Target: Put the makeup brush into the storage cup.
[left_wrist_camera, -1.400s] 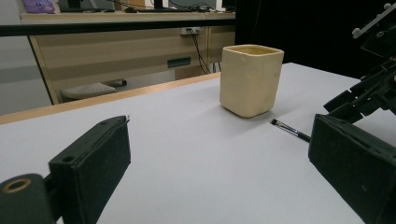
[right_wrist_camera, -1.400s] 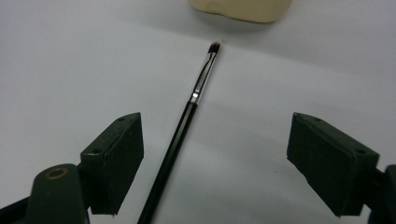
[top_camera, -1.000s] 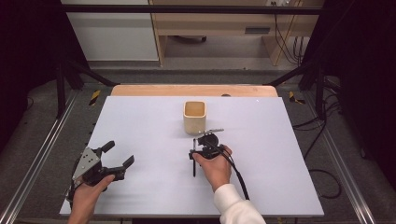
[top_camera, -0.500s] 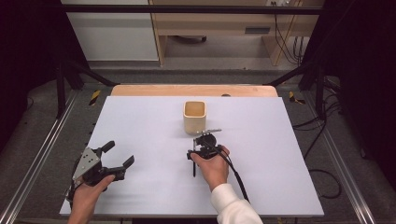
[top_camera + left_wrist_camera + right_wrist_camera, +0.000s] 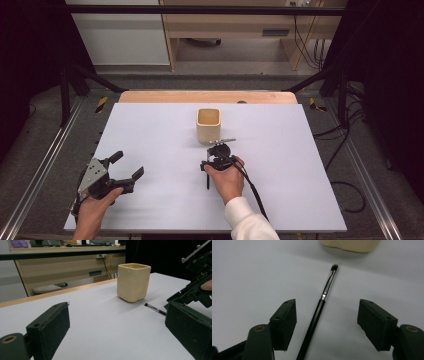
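A thin black brush [image 5: 322,305] with a silver ferrule lies flat on the white table [image 5: 300,165], its bristle tip toward a cream square cup [image 5: 208,125]. My right gripper [image 5: 329,308] hovers low over the brush, one jaw on each side of the handle, pads clear of it. Those jaws have just been closing but still stand open around the brush. From above, the brush handle [image 5: 207,181] pokes out below the right gripper [image 5: 216,156]. My left gripper [image 5: 127,165] rests open and empty at the table's near left. Between its jaws the left gripper view shows the cup [image 5: 133,282], the brush [image 5: 155,309] and the right gripper [image 5: 197,287].
A wooden strip [image 5: 207,97] borders the table's far edge. Metal rails [image 5: 42,170] run along both sides, and cables [image 5: 345,187] lie on the floor at the right. A wooden desk [image 5: 235,22] stands beyond the table.
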A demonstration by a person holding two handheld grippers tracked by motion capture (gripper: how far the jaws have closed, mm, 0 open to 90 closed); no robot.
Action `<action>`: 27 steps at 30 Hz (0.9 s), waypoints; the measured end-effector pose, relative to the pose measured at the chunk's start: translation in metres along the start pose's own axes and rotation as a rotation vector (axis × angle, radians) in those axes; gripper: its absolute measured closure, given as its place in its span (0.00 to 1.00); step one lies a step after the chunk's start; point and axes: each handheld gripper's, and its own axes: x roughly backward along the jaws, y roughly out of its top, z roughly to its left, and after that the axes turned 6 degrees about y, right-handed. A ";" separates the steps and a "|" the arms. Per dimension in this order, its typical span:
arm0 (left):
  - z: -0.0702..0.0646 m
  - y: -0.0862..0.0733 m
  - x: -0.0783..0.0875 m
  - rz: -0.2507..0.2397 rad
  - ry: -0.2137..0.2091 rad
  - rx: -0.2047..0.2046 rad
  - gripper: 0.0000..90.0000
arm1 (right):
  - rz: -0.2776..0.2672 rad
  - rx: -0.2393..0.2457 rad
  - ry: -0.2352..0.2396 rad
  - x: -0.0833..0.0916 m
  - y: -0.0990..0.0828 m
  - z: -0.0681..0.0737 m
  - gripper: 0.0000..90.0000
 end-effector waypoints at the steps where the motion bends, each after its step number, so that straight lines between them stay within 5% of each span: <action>1: 0.000 0.000 0.000 0.000 0.000 0.000 0.06 | 0.000 0.000 0.000 0.000 0.000 0.000 0.35; 27: 0.000 0.000 0.000 0.000 -0.004 0.000 0.06 | 0.009 -0.007 0.007 -0.004 -0.001 0.002 0.41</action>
